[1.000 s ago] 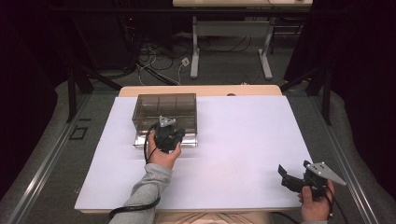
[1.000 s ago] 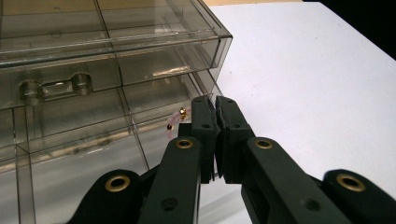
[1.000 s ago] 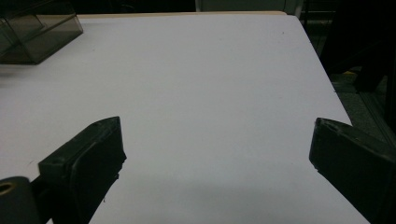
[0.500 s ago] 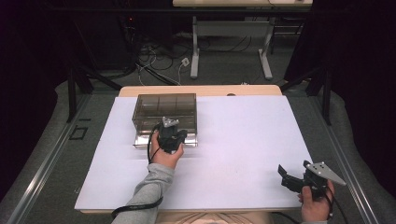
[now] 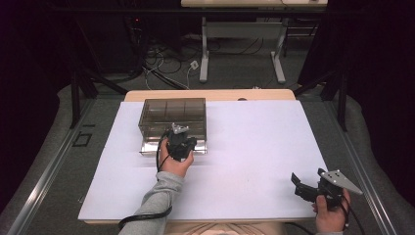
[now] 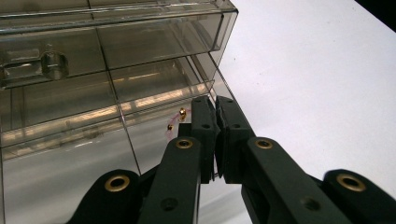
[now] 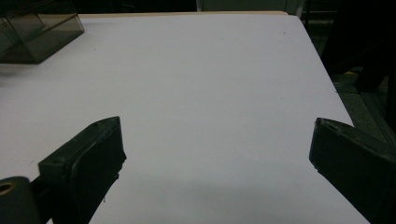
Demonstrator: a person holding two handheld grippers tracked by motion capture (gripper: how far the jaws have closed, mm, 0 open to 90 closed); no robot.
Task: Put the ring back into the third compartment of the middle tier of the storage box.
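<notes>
A grey knit sleeve (image 5: 159,196) covers the person's left forearm. The left black plastic two-jaw gripper (image 6: 216,116) has brass-coloured screws and a black cable (image 5: 142,218). The right black gripper (image 5: 306,188) carries a grey three-cornered plate (image 5: 341,180).

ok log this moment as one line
left gripper: shut, at front of smoky clear plastic drawer box | right gripper: open, empty, over white table | small pink-and-gold item beside left jaws

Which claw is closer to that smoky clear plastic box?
Left. The left claw sits right at the box's near edge, while the right claw hangs far off by the table's near right corner.
</notes>
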